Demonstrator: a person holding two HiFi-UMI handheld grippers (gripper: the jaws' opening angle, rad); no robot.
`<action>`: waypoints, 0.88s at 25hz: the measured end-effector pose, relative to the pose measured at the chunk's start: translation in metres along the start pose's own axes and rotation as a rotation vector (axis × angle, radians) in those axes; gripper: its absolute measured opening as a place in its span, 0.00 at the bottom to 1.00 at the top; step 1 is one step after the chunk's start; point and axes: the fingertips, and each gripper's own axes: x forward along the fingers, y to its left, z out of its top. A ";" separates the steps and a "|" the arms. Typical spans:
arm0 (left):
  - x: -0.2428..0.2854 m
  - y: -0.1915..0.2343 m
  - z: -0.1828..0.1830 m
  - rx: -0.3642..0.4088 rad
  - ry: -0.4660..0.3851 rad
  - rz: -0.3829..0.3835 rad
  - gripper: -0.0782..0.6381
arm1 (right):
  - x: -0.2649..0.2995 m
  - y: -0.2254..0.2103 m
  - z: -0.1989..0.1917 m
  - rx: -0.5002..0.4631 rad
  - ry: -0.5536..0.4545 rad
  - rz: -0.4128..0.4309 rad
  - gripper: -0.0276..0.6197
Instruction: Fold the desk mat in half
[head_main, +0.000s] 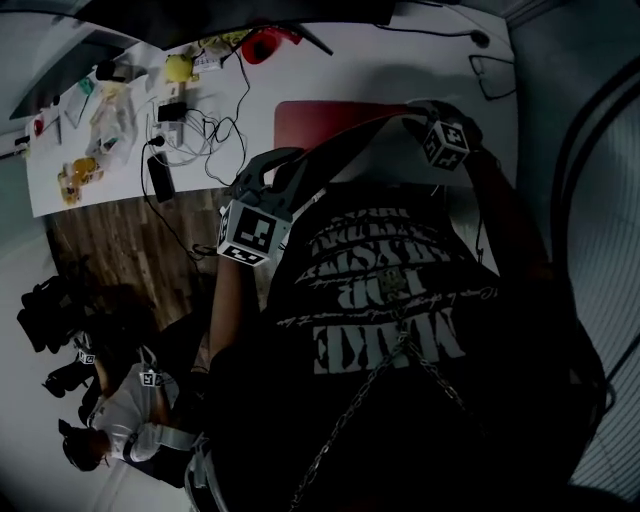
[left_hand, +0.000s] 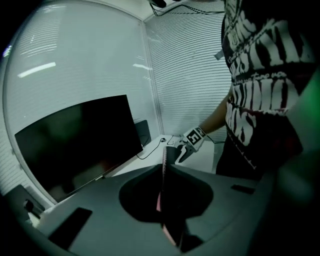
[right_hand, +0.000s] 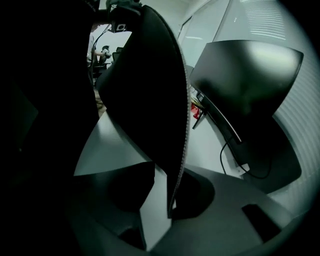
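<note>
The desk mat is red on top and dark underneath; it lies on the white desk with its near edge lifted off. My left gripper holds the near left part of that edge. In the left gripper view the jaws are shut on the mat, seen edge-on as a thin pink strip. My right gripper is at the mat's near right part. In the right gripper view the dark underside hangs down between the jaws, which stand apart, with bare desk showing beside the mat.
A dark monitor stands at the back of the desk. Cables, a black adapter, a yellow thing and a red thing crowd the desk's left and back. A person sits low on the floor at left.
</note>
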 end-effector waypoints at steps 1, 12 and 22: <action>-0.004 0.004 0.001 -0.016 -0.002 0.024 0.14 | 0.002 -0.004 0.003 -0.003 -0.007 -0.024 0.15; -0.080 0.113 0.080 0.036 -0.189 0.252 0.14 | -0.130 -0.110 0.092 0.170 -0.176 -0.310 0.07; -0.058 0.150 0.090 0.163 -0.298 0.131 0.14 | -0.257 -0.141 0.112 0.232 -0.132 -0.589 0.07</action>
